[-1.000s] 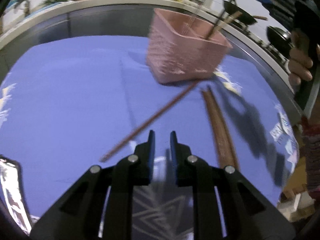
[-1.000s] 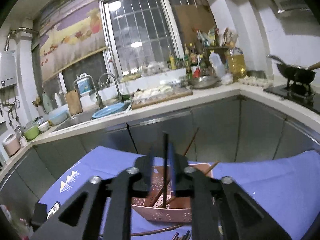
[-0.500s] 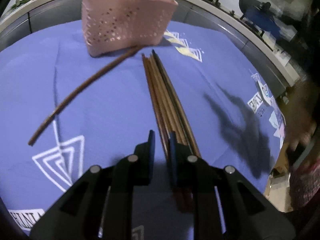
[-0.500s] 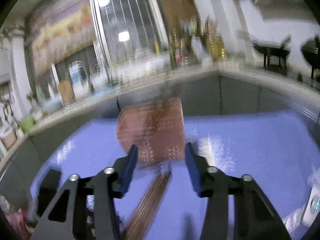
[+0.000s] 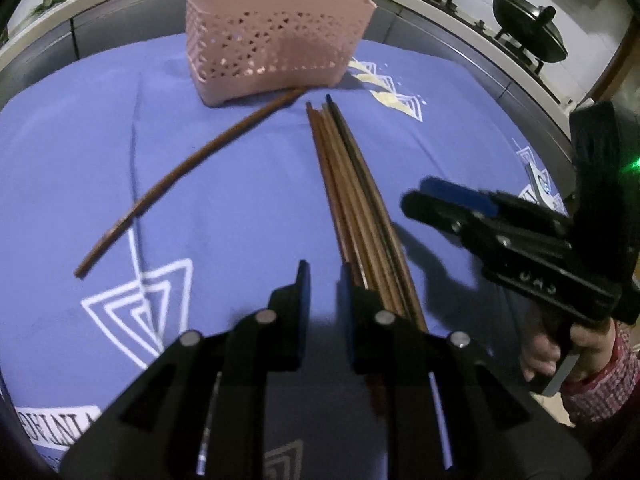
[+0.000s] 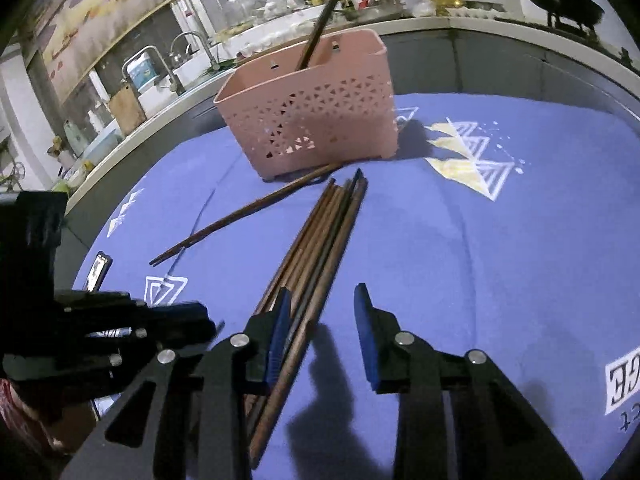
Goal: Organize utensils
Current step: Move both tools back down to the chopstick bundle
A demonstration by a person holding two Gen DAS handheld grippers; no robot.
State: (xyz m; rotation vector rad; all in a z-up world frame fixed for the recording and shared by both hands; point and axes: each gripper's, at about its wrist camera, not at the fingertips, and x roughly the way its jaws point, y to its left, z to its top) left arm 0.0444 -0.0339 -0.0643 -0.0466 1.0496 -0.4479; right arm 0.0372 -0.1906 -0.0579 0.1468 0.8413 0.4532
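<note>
A pink perforated utensil basket (image 5: pixel 272 40) (image 6: pixel 316 116) stands on the blue cloth with several chopsticks sticking out of it. A bundle of brown chopsticks (image 5: pixel 356 200) (image 6: pixel 316 252) lies in front of it, and a single chopstick (image 5: pixel 188 172) (image 6: pixel 240 216) lies slanted to its left. My left gripper (image 5: pixel 322 280) is nearly closed and empty, low over the cloth beside the bundle's near end. My right gripper (image 6: pixel 322 304) is open and empty, low over the bundle's near end; it also shows in the left wrist view (image 5: pixel 452 200).
The blue cloth (image 5: pixel 240 248) (image 6: pixel 460 240) with white triangle prints covers the table. A phone (image 6: pixel 98 272) lies at its left edge. Behind are a counter with sink (image 6: pixel 160 76) and a stove with black pans (image 5: pixel 528 32).
The right gripper has opened, let go of a chopstick at the basket, and dropped down to the bundle. The left gripper swung right toward the bundle and stayed nearly closed.
</note>
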